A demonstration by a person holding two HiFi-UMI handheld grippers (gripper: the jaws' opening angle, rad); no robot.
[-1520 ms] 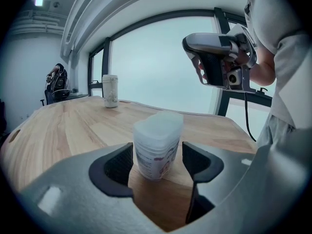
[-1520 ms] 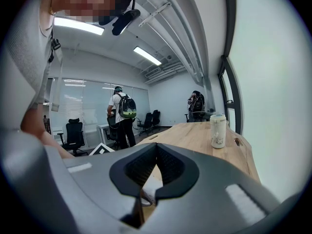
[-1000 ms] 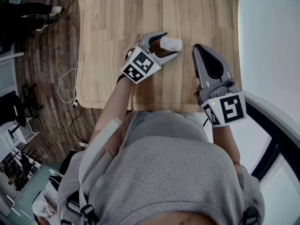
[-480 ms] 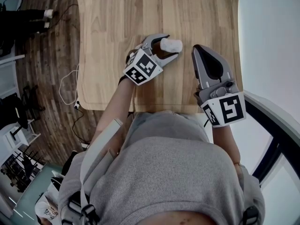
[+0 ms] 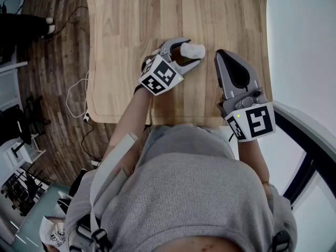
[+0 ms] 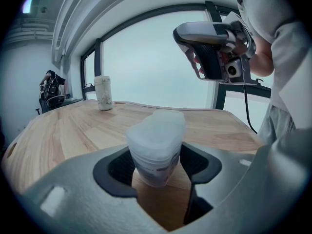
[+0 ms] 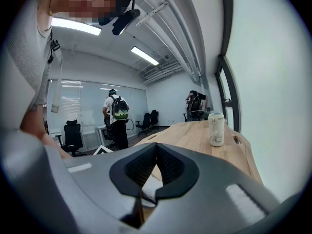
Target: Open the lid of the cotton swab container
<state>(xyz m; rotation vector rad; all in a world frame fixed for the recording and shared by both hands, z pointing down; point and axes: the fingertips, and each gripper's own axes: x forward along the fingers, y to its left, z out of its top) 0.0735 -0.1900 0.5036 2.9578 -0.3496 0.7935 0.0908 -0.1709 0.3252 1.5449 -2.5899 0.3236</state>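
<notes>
Two tools are over the wooden counter (image 5: pixel 136 20). The left tool (image 5: pixel 191 51) has just been closing its jaws and clamps the sides of the white swab container (image 5: pixel 193 49), which stands on the counter with its lid on. Nearby, the right tool (image 5: pixel 220 53) has its jaws pressed together.

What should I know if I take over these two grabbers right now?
Left gripper: jaws have just been closing, pads now on the cotton swab container, upright on the table.
Right gripper: shut, empty, beside the container, not touching it.
Done: container held.
Left to do: lid still on; open it.
</notes>
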